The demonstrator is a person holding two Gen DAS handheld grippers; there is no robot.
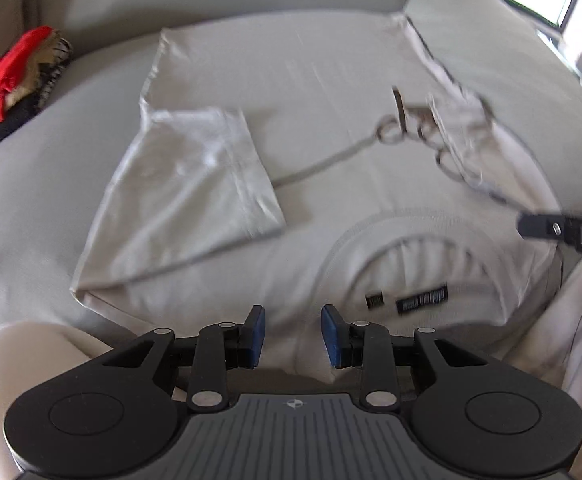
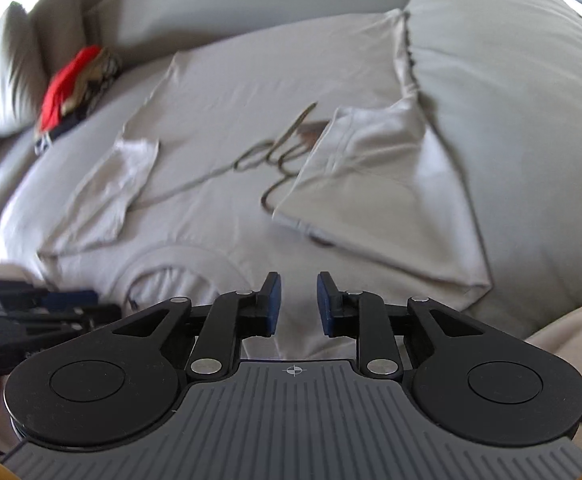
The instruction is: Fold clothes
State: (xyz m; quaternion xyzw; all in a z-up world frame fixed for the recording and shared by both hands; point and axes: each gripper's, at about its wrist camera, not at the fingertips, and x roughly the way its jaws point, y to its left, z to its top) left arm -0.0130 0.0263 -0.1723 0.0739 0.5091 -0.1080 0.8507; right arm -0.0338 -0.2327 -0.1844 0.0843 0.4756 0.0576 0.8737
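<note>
Grey T-shirt (image 1: 323, 152); both sleeves inward

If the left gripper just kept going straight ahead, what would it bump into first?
Most likely the grey T-shirt itself: the open left gripper points at the cloth just beside the collar. Depth is hard to judge here.

Your left gripper (image 1: 293, 336) sits at lower centre, jaws apart, over the grey T-shirt's (image 1: 311, 92) collar (image 1: 411, 240). One sleeve (image 1: 195, 184) lies folded inward left of centre. Red clothing (image 1: 7, 72) sits at upper left, and the right gripper (image 1: 563, 228) enters at the right edge.
</note>
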